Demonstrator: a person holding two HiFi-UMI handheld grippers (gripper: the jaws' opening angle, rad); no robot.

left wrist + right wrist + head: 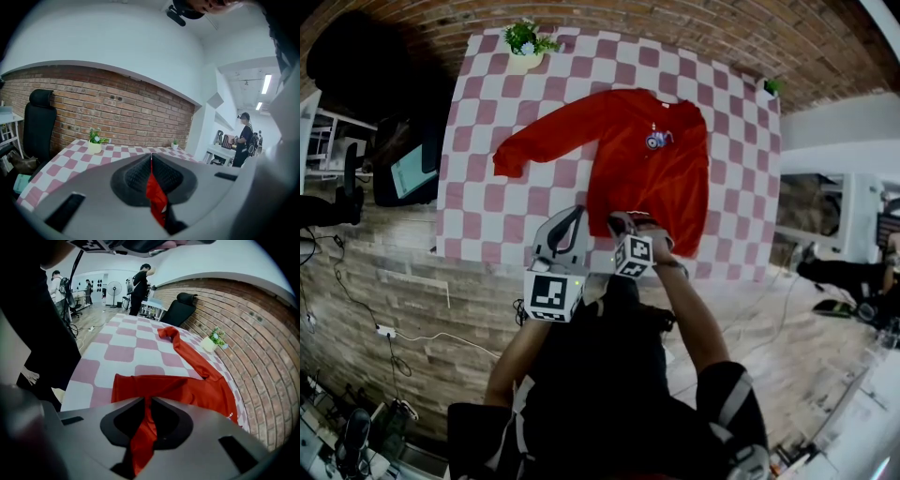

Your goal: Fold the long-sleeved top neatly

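1. Now likely starting a fold: red long-sleeved top (647, 169) lying on the checked table (487, 187), middle of the head view.
2. Left gripper (577, 216) and right gripper (619, 225) both pinching its lower edge.
3. Next, probably: lift that edge and carry it toward the collar, keeping it level.

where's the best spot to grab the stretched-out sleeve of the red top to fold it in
Probably the cuff end of the sleeve, coming down from above on its outer side. The sleeve lies stretched away from the rest of the top, so the cuff is its free end and carries the whole sleeve over.
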